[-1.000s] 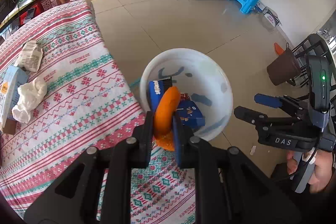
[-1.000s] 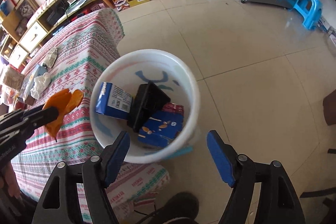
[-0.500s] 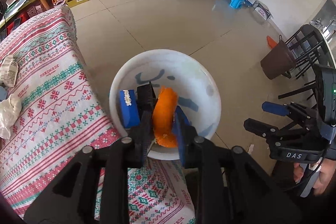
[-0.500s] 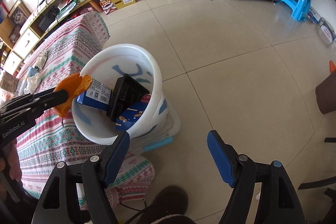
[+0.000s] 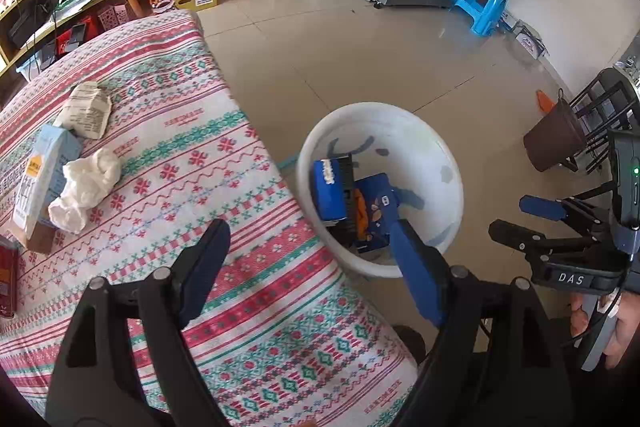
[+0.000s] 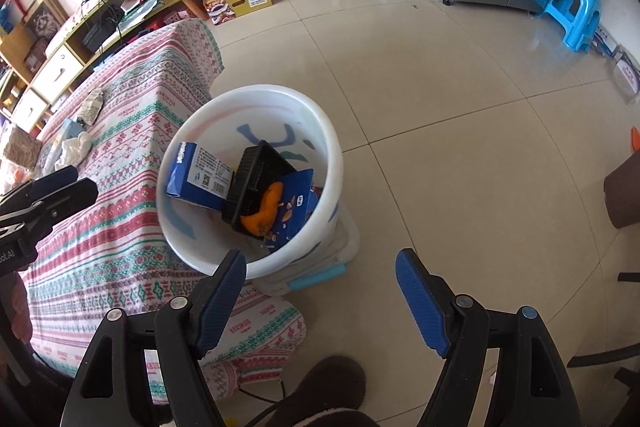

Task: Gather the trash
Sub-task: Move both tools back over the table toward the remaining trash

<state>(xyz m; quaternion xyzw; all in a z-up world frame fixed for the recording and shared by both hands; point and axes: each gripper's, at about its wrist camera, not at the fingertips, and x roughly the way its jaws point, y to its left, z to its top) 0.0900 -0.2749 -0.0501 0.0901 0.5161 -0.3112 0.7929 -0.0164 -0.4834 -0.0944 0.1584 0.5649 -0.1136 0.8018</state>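
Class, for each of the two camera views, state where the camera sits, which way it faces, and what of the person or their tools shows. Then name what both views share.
Left wrist: on the left gripper, facing down over the patterned tablecloth toward the white bucket; its open jaws show, plus the right gripper and hand.
Right wrist: on the right gripper, facing the bucket and tiled floor; open jaws, left gripper.
Shared: bucket, orange peel, tablecloth, blue stool.

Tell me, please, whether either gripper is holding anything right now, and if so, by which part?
Nothing is held. The left gripper and right gripper are both open and empty; the orange peel lies inside the white plastic bucket.
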